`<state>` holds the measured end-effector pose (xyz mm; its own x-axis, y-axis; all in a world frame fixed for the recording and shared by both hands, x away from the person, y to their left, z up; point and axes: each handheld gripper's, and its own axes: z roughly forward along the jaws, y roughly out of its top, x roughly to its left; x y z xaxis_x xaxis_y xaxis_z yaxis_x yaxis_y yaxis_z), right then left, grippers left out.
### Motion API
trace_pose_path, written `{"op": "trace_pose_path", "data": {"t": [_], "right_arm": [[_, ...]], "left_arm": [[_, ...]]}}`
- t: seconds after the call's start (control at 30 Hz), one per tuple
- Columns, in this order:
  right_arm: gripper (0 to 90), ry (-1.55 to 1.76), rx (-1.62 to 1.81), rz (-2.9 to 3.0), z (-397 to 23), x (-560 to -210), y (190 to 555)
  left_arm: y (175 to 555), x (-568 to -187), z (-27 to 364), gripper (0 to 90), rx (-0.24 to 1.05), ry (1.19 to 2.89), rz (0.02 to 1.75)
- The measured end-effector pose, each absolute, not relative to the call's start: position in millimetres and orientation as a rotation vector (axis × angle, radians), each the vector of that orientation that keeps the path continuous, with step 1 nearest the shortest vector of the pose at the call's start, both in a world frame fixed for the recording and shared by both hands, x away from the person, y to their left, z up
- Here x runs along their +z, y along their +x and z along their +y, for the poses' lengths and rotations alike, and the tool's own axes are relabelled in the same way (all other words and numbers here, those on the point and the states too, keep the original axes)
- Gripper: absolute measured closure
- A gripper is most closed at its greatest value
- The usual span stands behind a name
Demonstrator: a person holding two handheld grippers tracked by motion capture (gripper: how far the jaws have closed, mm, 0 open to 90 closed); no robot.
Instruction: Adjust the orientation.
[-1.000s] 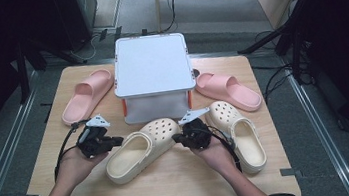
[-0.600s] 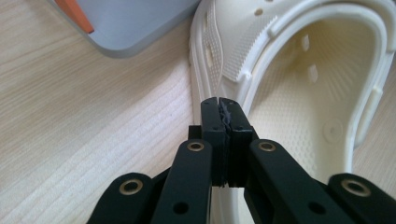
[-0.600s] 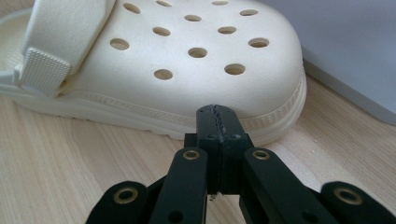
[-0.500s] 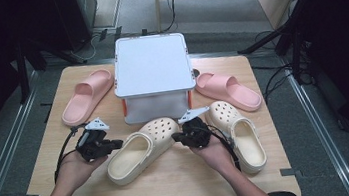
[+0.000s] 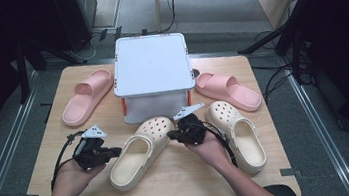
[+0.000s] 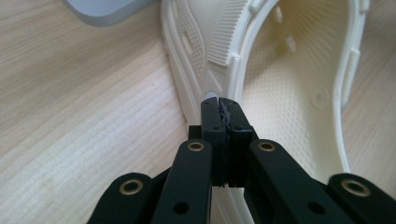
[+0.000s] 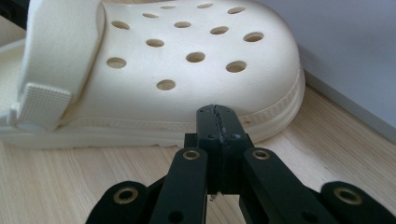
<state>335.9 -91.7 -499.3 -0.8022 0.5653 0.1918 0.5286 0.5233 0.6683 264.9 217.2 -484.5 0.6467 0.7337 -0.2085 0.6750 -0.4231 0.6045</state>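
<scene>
My two black plastic grippers, left & right, w/ brass-coloured rivets. Cream foam clog betw. them: round holes on toe, ribbed sole edge, fine dotted footbed. 2nd cream clog. Two plain pink foam slides. White lidded plastic box, orange latches. Light wood-grain table.

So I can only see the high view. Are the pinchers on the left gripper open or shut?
Observer: Shut. In the left gripper view, the left gripper has its jaws pressed together with nothing between them, right by the cream clog's side.
Operator: And the other one?
Observer: The right gripper is shut too, empty, pointing at the clog's sole edge under the holes.
Operator: Is that clog's strap up or back?
Observer: The strap lies across the top, over the clog's opening.
</scene>
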Motion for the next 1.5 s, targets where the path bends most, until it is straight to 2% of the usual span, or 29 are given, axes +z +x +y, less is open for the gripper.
{"op": "trace_pose_path", "data": {"t": [0.4,0.87,1.13,1.23,1.27,1.37,1.5], "right_arm": [[90.0,0.942,1.174,2.722,-79.7,-497.7,340.9],[90.0,0.938,1.194,2.712,-76.8,-497.3,342.6],[84.2,0.920,1.194,2.685,-79.7,-490.6,340.5],[80.8,0.933,1.218,2.671,-84.9,-485.8,335.9],[78.9,0.944,1.239,2.668,-89.0,-482.5,332.0],[77.4,0.952,1.272,2.652,-93.5,-479.8,328.0],[70.2,0.967,1.326,2.622,-103.2,-473.0,316.9]], "left_arm": [[247.4,-485.2,209.1,89.5,0.063,2.199,1.069],[241.5,-489.2,194.4,89.1,-0.079,2.177,1.021],[252.7,-484.3,204.2,80.8,-0.055,2.149,1.060],[256.9,-478.4,207.9,72.6,-0.021,2.131,1.059],[260.9,-474.6,210.3,66.3,-0.006,2.123,1.072],[266.0,-471.1,212.1,63.8,0.014,2.112,1.087],[276.8,-463.3,214.4,60.1,0.035,2.103,1.075]]}}
